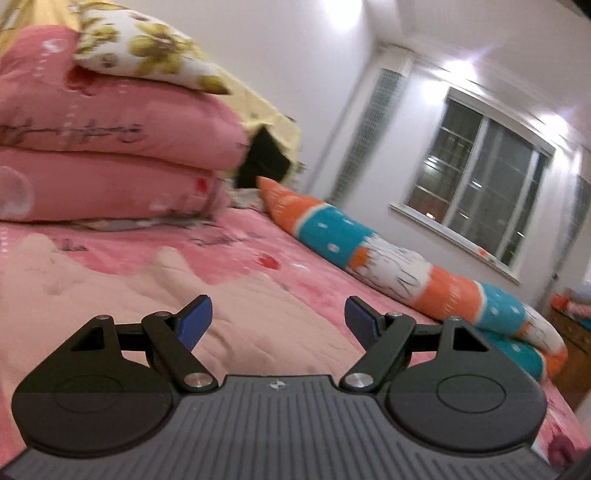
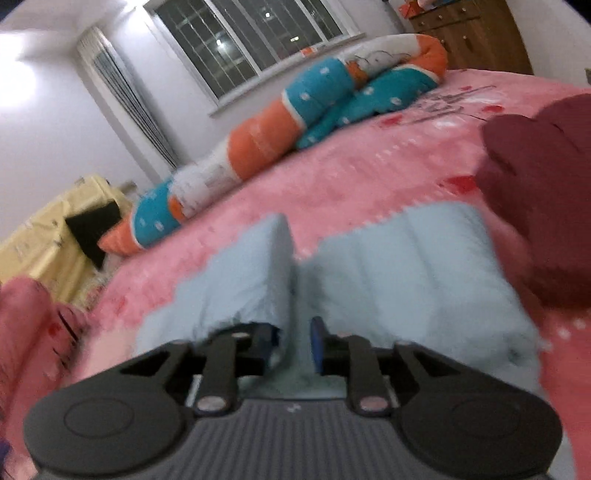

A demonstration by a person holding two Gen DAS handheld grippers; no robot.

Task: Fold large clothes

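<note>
In the right wrist view my right gripper [image 2: 293, 341] is shut on a light blue garment [image 2: 406, 273] that lies on the pink bed cover [image 2: 332, 173]. A fold of the cloth stands up between the blue pads [image 2: 316, 345] and hides part of the left pad. A dark red garment [image 2: 543, 192] lies at the right beside the blue one. In the left wrist view my left gripper [image 1: 278, 320] is open and empty, low over the pink bed cover [image 1: 236, 295]. The light blue garment is out of that view.
A long orange, teal and white bolster pillow [image 1: 399, 269] lies along the window side of the bed and also shows in the right wrist view [image 2: 280, 122]. Stacked pink quilts [image 1: 110, 147] with a floral pillow [image 1: 147, 55] sit at the bed's head. A wooden dresser [image 2: 476, 33] stands beyond the bed.
</note>
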